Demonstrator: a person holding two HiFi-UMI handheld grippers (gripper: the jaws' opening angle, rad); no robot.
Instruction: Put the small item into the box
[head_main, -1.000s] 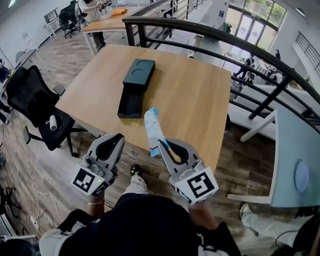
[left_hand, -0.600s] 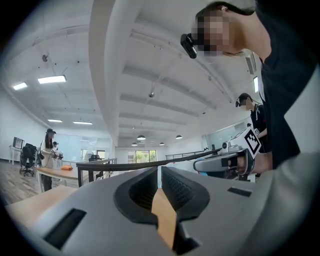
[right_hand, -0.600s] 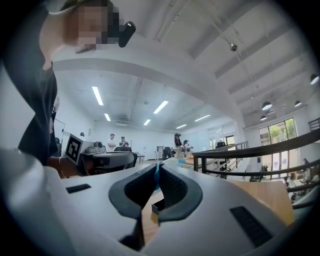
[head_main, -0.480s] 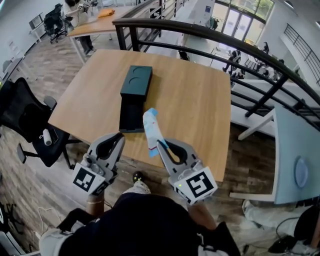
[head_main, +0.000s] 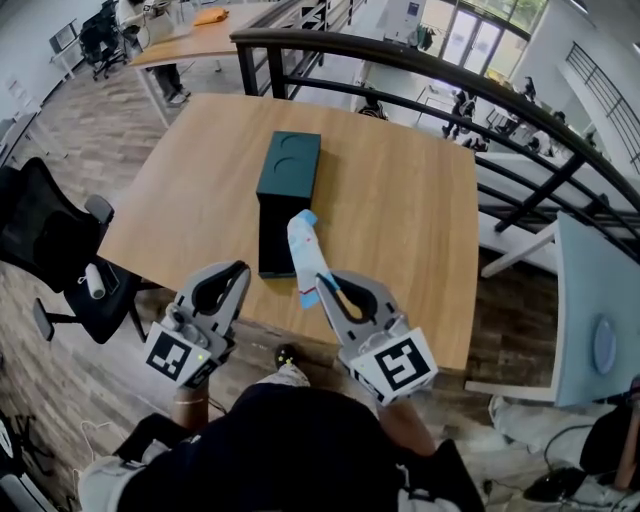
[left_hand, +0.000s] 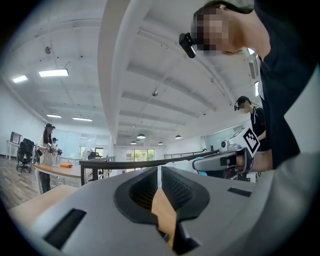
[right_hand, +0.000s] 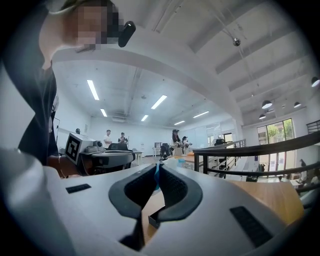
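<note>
A dark box lies on the wooden table. Its lid part has round recesses, and its open tray lies nearer to me. My right gripper is shut on a white and blue packet that sticks up over the table's front edge, just right of the tray. A blue edge of the packet shows between the jaws in the right gripper view. My left gripper hangs shut with nothing in it, just off the table's front edge, and appears in the right gripper view.
A black office chair stands left of the table. A black railing curves behind the table. At the right edge is a pale desk. Several people stand far off by another table.
The table and box have drawn nearer and shifted right in the head view. Both grippers keep their pose, and the packet stays in the right one, now beside the tray.
</note>
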